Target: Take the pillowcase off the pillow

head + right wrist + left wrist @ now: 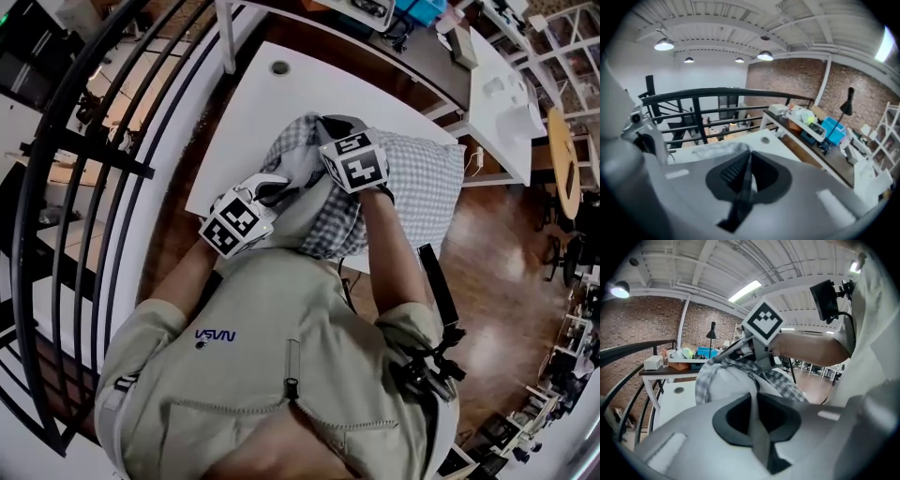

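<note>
A pillow (298, 214) with a pale inner cover lies on the white table (253, 112), half inside a grey-and-white checked pillowcase (422, 183). My left gripper (278, 190) is at the bare end of the pillow. Seen in the left gripper view, its jaws (753, 401) are shut on a strip of pale pillow (726, 385) cloth. My right gripper (330, 127) reaches over the top. From the left gripper view, its fingers (757, 363) are closed where the checked pillowcase (785, 380) bunches up toward them. In the right gripper view the jaws (749, 161) are shut with a pale sliver between them.
A black stair railing (84, 187) runs along the table's left side. The table has a round cable hole (279, 67). Behind it stands a cluttered desk (811, 126) with a blue box and a black lamp. A wooden floor (487, 262) lies to the right, with more white tables.
</note>
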`<state>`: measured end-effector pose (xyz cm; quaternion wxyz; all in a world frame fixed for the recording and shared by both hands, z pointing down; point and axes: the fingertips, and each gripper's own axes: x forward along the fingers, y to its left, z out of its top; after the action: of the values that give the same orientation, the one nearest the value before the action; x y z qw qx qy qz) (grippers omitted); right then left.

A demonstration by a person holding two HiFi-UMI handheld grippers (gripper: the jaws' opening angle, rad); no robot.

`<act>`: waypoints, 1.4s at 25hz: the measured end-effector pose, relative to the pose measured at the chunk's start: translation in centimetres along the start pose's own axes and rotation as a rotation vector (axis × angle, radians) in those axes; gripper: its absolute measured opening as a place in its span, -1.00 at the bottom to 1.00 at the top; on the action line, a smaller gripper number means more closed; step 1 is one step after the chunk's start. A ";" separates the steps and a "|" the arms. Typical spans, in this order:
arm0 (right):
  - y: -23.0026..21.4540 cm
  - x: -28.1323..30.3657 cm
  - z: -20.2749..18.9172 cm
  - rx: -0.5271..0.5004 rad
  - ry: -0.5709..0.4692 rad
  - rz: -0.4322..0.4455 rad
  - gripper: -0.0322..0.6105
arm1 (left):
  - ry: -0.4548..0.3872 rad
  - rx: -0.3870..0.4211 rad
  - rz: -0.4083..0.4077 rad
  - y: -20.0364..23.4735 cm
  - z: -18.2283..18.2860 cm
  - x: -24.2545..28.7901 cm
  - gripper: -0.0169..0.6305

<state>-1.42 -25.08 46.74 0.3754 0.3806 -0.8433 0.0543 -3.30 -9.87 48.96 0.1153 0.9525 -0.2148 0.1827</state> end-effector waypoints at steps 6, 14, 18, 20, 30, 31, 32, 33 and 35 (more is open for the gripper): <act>-10.0 -3.0 -1.4 0.147 -0.011 -0.303 -0.88 | -0.192 0.044 0.028 0.7 3.9 -4.8 -0.86; -18.5 -8.2 -12.7 0.369 0.107 -0.628 -0.88 | -0.297 -0.130 0.047 6.9 4.8 -6.1 -0.87; -18.3 -7.6 -14.2 0.373 0.083 -0.627 -0.88 | -0.237 -0.201 0.068 10.7 3.8 -2.3 -0.87; -17.3 -6.6 -14.4 0.366 0.064 -0.575 -0.86 | -0.183 -0.185 0.092 11.6 3.2 -0.3 -0.85; -7.4 -12.9 -10.6 0.488 -0.281 -0.467 -0.53 | -0.087 -0.023 0.290 12.6 1.5 -1.4 -0.44; -5.2 -13.4 -10.9 0.492 -0.285 -0.456 -0.53 | -0.087 -0.005 0.295 11.8 1.3 -2.3 -0.44; -3.0 -13.7 -11.3 0.493 -0.281 -0.443 -0.53 | -0.082 0.005 0.291 10.8 1.0 -3.0 -0.40; -0.9 -13.9 -11.7 0.494 -0.271 -0.430 -0.53 | -0.071 0.012 0.277 9.6 0.4 -3.4 -0.38; 2.8 -13.7 -12.8 0.500 -0.242 -0.405 -0.53 | -0.033 0.028 0.229 6.8 -1.2 -3.5 -0.31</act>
<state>10.16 -10.05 47.13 0.1711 0.6244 -0.7495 0.1381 -9.69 -14.26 49.65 0.0769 0.9260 -0.3217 0.1820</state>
